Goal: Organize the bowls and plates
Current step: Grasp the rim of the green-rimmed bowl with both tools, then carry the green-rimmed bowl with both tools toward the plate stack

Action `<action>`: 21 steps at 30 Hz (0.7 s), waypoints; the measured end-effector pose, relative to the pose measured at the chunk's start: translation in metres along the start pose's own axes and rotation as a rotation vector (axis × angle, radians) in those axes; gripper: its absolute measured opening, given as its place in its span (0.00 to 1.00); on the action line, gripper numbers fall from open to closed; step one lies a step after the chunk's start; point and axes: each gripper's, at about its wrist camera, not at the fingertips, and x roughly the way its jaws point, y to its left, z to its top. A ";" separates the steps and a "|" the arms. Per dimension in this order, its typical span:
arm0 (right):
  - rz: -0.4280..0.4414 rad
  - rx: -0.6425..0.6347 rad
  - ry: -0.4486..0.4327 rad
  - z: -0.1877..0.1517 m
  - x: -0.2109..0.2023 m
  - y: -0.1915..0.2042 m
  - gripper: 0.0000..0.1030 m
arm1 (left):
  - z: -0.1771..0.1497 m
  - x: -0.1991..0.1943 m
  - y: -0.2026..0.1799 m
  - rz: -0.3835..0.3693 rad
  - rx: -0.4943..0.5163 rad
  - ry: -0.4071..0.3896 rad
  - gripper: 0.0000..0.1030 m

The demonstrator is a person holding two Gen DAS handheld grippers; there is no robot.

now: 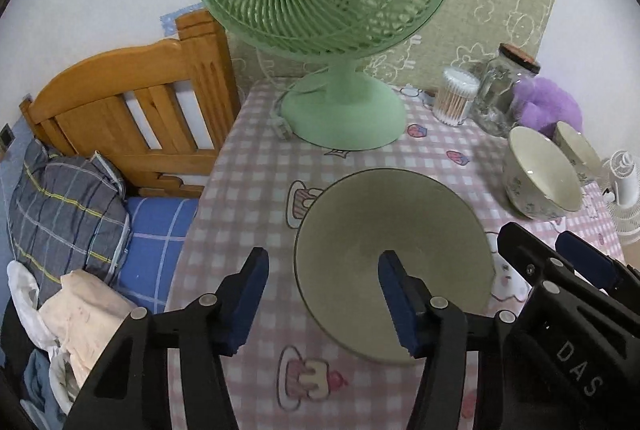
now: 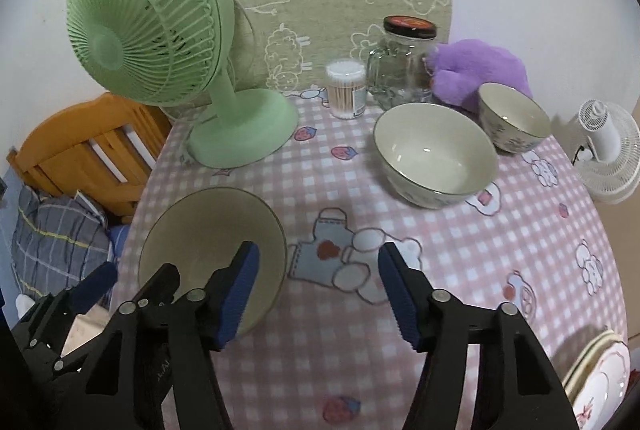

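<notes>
A plain olive-green bowl [image 1: 394, 254] [image 2: 212, 242] sits on the pink checked tablecloth near the table's left edge. My left gripper [image 1: 322, 298] is open and empty above it, its right finger over the bowl's inside and its left finger outside the rim. My right gripper [image 2: 318, 294] is open and empty, just right of that bowl. A large cream floral bowl [image 2: 436, 154] [image 1: 542, 174] and a smaller floral bowl [image 2: 514, 118] [image 1: 578, 150] stand at the back right. Stacked plates [image 2: 600, 374] lie at the front right edge.
A green desk fan [image 1: 320, 2] [image 2: 168, 42] stands at the back left. A cotton swab tub [image 2: 346, 88], glass jar [image 2: 404, 62] and purple plush [image 2: 476, 70] line the back. A small white fan [image 2: 608, 154] is at the right. A wooden bed frame [image 1: 132, 118] and pillow lie left.
</notes>
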 end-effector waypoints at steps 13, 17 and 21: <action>0.053 -0.012 0.075 0.004 0.046 0.022 0.16 | 0.009 0.034 0.003 0.004 0.046 0.045 0.23; 0.032 -0.024 0.075 0.006 0.047 0.024 0.14 | 0.009 0.034 0.001 0.019 0.061 0.041 0.23; 0.026 -0.034 0.084 0.004 0.046 0.024 0.14 | 0.007 0.032 0.000 0.025 0.075 0.049 0.23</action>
